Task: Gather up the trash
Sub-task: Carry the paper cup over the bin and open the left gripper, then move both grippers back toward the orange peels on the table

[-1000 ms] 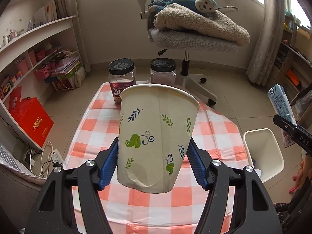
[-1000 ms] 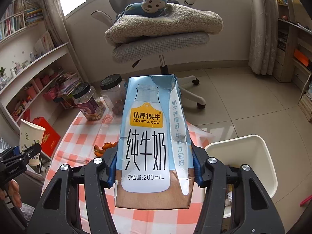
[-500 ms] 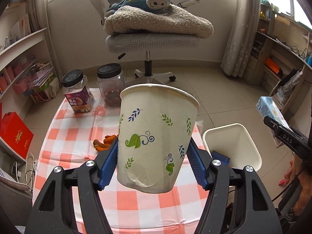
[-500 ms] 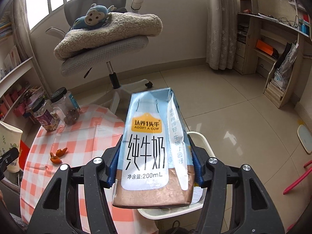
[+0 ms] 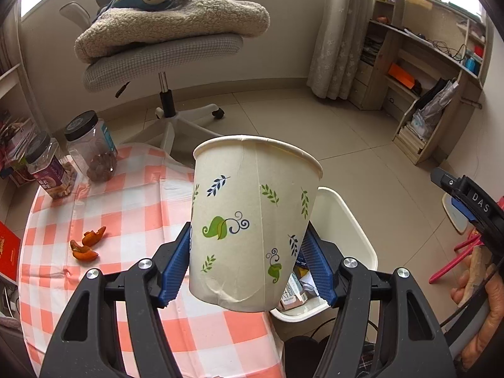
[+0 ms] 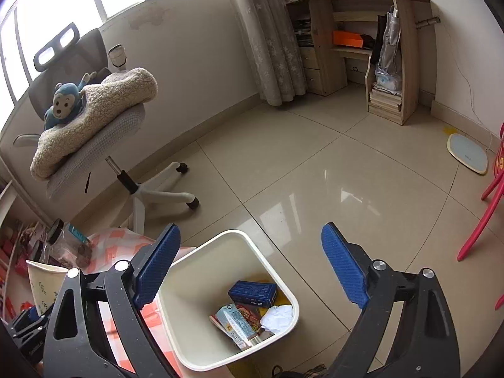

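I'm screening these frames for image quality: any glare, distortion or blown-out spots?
Right wrist view: window glare on the glossy floor tiles; the windows are blown out; strong fisheye bending with dark corners. Left wrist view: even daylight, the paper cup is sharp, and the bookshelf curves near the edge.

Matt paper cup (image 5: 252,220); glossy, seemingly tiled floor (image 6: 346,189).

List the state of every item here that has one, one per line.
Left gripper: shut on the paper cup.
Paper cup: upright, held above the table edge.
Right gripper: open, empty, above the trash bin.
Trash bin: open, partly filled.
Milk carton: lying in the bin.
Two jars: lidded, upright on the table.
Orange peels: loose on the tablecloth.
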Available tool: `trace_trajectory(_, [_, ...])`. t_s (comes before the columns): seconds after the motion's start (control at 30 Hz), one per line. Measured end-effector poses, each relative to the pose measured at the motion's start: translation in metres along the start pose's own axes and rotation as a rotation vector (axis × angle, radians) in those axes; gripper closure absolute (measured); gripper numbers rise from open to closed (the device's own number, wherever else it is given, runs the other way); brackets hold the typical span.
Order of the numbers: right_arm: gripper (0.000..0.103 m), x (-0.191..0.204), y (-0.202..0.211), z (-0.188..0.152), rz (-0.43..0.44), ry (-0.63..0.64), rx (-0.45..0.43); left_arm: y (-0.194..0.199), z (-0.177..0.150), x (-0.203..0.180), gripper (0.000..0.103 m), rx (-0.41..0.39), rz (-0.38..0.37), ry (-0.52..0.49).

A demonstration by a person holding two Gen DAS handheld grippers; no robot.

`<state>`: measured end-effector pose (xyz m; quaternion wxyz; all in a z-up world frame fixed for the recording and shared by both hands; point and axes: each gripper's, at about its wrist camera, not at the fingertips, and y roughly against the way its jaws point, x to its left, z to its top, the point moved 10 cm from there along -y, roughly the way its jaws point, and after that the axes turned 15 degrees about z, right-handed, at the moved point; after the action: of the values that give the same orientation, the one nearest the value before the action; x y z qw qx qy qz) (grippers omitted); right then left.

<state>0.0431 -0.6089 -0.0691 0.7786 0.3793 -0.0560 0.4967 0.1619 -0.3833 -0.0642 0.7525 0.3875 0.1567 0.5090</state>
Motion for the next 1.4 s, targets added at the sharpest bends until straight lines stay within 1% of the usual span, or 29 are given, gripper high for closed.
trace_trajectory(0.13, [0.014, -0.019, 0.012, 0.008, -0.020, -0.040, -0.044, -0.006, 0.008, -0.039, 0.036, 0.008, -0.041, -0.023])
trace_trajectory(0.17, [0.014, -0.022, 0.015, 0.010, -0.026, -0.045, -0.053, -0.007, 0.010, -0.047, 0.033, 0.011, -0.049, -0.025])
trace_trajectory(0.23, [0.014, -0.029, 0.020, 0.012, -0.040, -0.052, -0.068, -0.011, 0.013, -0.064, 0.032, 0.021, -0.065, -0.026])
trace_trajectory(0.3, [0.014, -0.033, 0.023, 0.013, -0.053, -0.053, -0.080, -0.012, 0.014, -0.074, 0.024, 0.027, -0.066, -0.026])
trace_trajectory(0.33, [0.014, -0.034, 0.024, 0.013, -0.059, -0.051, -0.084, -0.011, 0.014, -0.076, 0.024, 0.022, -0.065, -0.025])
trace_trajectory(0.4, [0.014, -0.033, 0.025, 0.014, -0.065, -0.042, -0.087, -0.009, 0.013, -0.074, 0.021, 0.007, -0.043, -0.023])
trace_trajectory(0.5, [0.012, -0.027, 0.026, 0.014, -0.078, -0.005, -0.088, -0.010, 0.013, -0.060, 0.019, -0.028, 0.029, -0.014])
trace_trajectory(0.57, [0.010, -0.017, 0.024, 0.014, -0.091, 0.034, -0.089, -0.013, 0.012, -0.045, 0.017, -0.034, 0.068, 0.015])
trace_trajectory(0.63, [0.009, -0.005, 0.020, 0.011, -0.099, 0.079, -0.079, -0.018, 0.010, -0.027, 0.015, -0.027, 0.090, 0.051])
trace_trajectory(0.77, [0.007, 0.023, 0.004, -0.001, -0.083, 0.158, -0.024, -0.033, -0.002, 0.011, 0.015, 0.010, 0.156, 0.089])
trace_trajectory(0.9, [0.007, 0.058, -0.014, -0.017, -0.057, 0.235, 0.034, -0.054, -0.021, 0.058, 0.015, 0.072, 0.217, 0.150])
trace_trajectory(1.1, [0.007, 0.110, -0.034, -0.039, -0.010, 0.337, 0.089, -0.080, -0.052, 0.133, 0.015, 0.145, 0.323, 0.247])
trace_trajectory(1.2, [0.007, 0.129, -0.045, -0.053, 0.023, 0.362, 0.138, -0.096, -0.068, 0.175, 0.015, 0.180, 0.391, 0.308])
trace_trajectory(1.27, [0.007, 0.140, -0.053, -0.064, 0.043, 0.382, 0.178, -0.110, -0.081, 0.203, 0.015, 0.218, 0.434, 0.356])
trace_trajectory(1.4, [0.007, 0.162, -0.065, -0.079, 0.048, 0.454, 0.206, -0.141, -0.106, 0.254, 0.015, 0.286, 0.496, 0.439])
